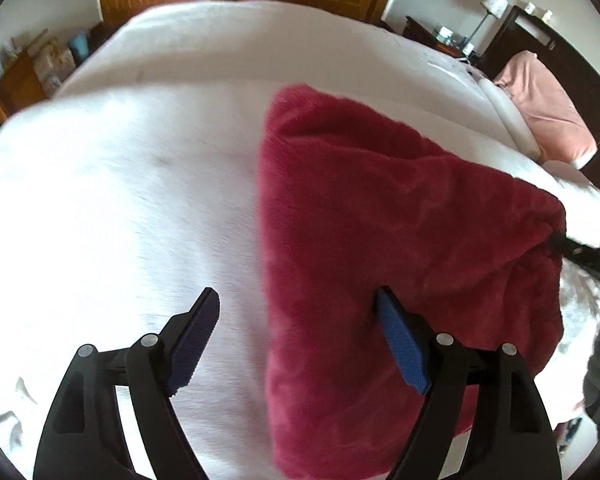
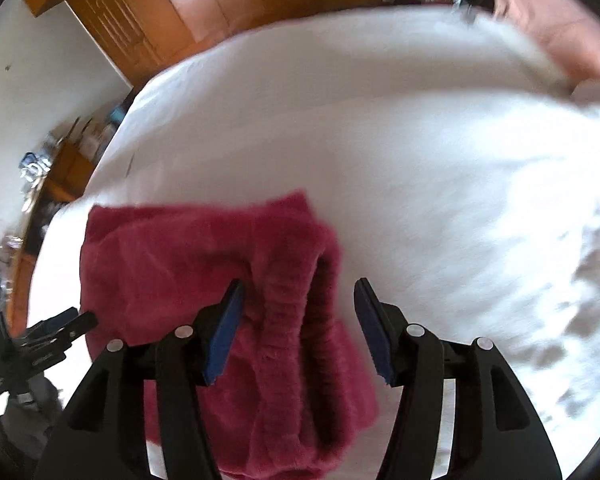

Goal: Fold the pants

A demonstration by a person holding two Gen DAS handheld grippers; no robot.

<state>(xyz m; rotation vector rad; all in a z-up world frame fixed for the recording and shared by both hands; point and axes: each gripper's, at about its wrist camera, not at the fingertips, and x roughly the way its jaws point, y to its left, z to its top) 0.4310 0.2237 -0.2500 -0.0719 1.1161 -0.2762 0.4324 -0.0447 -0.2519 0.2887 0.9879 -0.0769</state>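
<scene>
Fuzzy red pants (image 1: pixel 380 240) lie bunched and partly folded on a white bed (image 1: pixel 120 200). My left gripper (image 1: pixel 296 300) is open, hovering over the pants' left edge, its right finger over the red fabric. In the right wrist view the pants (image 2: pixel 180 260) lie lower left, with the ribbed waistband raised between my fingers. My right gripper (image 2: pixel 298 292) is open around that waistband, holding nothing. The left gripper shows at the left edge of the right wrist view (image 2: pixel 56 328).
A pink pillow (image 1: pixel 548 112) and a white pillow (image 1: pixel 508 120) lie at the bed's far right. A nightstand with a lamp (image 1: pixel 488 12) stands behind. Wooden wardrobe doors (image 2: pixel 160 12) line the far wall. A cluttered wooden desk (image 2: pixel 52 184) stands left.
</scene>
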